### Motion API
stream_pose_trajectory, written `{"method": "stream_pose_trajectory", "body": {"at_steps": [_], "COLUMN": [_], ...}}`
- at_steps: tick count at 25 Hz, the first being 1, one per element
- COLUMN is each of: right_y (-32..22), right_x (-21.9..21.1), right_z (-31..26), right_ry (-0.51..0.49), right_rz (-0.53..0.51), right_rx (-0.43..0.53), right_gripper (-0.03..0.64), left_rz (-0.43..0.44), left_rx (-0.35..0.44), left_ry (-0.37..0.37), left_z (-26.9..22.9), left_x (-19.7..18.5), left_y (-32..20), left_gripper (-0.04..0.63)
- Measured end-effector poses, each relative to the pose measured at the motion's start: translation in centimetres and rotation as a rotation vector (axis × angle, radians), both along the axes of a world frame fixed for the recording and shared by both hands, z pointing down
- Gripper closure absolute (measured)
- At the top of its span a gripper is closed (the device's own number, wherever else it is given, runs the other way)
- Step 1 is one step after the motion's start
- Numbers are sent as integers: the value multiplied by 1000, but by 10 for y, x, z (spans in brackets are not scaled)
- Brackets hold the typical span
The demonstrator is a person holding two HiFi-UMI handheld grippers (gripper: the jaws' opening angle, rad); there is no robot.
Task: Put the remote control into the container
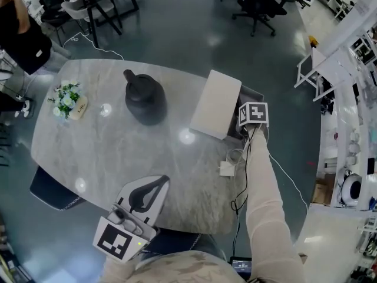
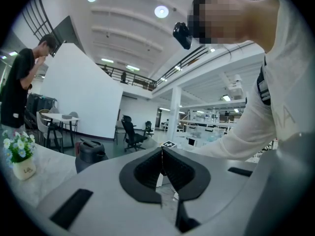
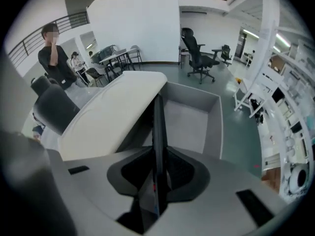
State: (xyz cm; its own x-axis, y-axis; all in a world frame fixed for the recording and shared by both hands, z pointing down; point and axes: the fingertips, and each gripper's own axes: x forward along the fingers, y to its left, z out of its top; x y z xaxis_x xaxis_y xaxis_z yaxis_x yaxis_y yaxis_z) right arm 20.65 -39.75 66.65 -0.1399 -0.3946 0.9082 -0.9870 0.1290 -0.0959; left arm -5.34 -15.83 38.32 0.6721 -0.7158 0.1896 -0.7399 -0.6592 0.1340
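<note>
While the right tongs [image 3: 158, 157] stay out of sight under their marker cube in the head view, their own view shows them clamped on the thin black remote control [image 3: 158, 127]. It is seen edge-on, so its buttons cannot be made out. It points down into the open grey rectangular container [image 3: 214, 127] at the right edge of the marble desk [image 1: 118, 152]. A flat white lid [image 3: 113, 112] leans across the container's left side and hides that part; the floor that shows is plain grey. Whether the remote's tip touches the box I cannot tell. The left tongs [image 2: 162, 154] are pressed together on nothing, at the desk's near edge.
</note>
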Motion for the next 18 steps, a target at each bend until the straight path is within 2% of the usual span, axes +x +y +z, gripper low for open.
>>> {"method": "stream_pose_trajectory", "body": {"at_steps": [4,9,13,18], "right_y": [5,8,8,6], "right_x": [-7,-13,-13,-14], "right_z": [3,3,6,4], "right_ry": [-218,-424,-477,-426], "right_rz": [104,239,268,228], "right_rx": [-122,-145,-105,-60], "right_gripper": [525,525,523,517], "left_rz": [-1,-1,0,3], "left_rx": [-3,-6,-7,-8], "left_ry": [0,-3,-4,-12], "left_z": [0,-1,2,2], "left_x": [0,1,1,2], "left_y": [-1,-1,-2,-1], "left_gripper": [583,583,583,583]}}
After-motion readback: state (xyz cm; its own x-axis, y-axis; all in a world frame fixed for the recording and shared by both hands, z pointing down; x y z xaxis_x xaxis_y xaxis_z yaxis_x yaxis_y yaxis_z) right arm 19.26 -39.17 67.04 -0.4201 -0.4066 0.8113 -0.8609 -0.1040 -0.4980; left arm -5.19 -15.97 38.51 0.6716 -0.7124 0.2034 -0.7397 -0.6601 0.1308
